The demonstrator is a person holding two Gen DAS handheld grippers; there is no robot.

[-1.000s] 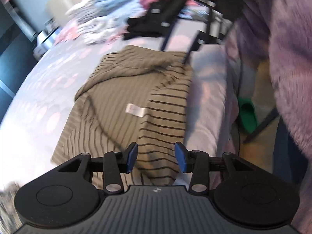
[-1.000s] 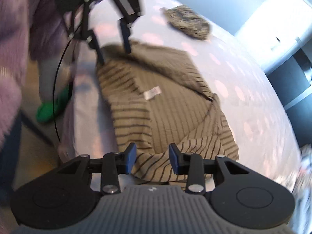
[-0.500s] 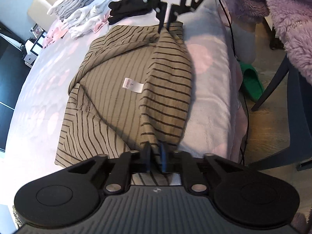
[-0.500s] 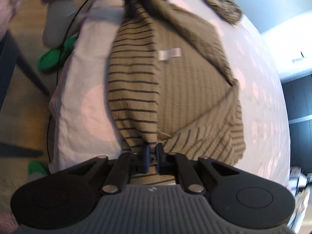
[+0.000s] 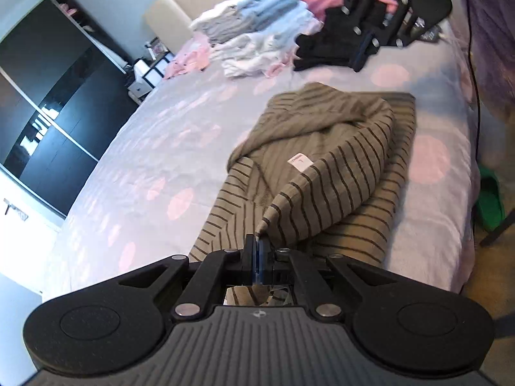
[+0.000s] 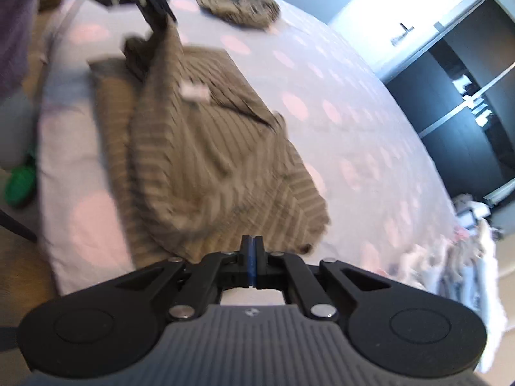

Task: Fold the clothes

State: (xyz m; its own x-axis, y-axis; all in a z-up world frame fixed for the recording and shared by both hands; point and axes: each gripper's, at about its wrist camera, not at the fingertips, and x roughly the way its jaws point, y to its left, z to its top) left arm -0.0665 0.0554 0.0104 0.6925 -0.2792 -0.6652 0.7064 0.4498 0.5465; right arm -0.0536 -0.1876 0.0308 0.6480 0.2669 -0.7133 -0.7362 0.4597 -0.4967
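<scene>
Fabric of a brown striped shirt [image 5: 325, 160] is pinched at one corner by the left claw [image 5: 257, 251], whose jaws are clenched with the cloth rising to a peak just in front of them. The shirt lies on a bed [image 5: 167, 148] with a pale, pink-dotted cover, close to the bed's near edge, and a white label [image 5: 299, 162] is seen where the lifted flap meets the flat part. In the right wrist view the right claw [image 6: 252, 257] is also clenched; the frame is blurred, so whether the shirt's edge is caught between its pads cannot be told for sure, though the fabric reaches right to them. The left claw is seen in that view at the far end of the shirt, with cloth hanging from it.

Judging from how the flap stands, a lengthwise fold is in hand: the side nearest the bed's edge is to be carried over toward the middle. For a clean result both held corners should be raised together and kept level, so that the edge between them is stretched taut and no sag is left. The flap should be laid down with its edge parallel to the stripes' far border, and the pinch should be let go only once the cloth rests flat. A stack of folded clothes [image 5: 257, 19] and a black garment [image 5: 325, 48] lie well apart, toward the headboard.
</scene>
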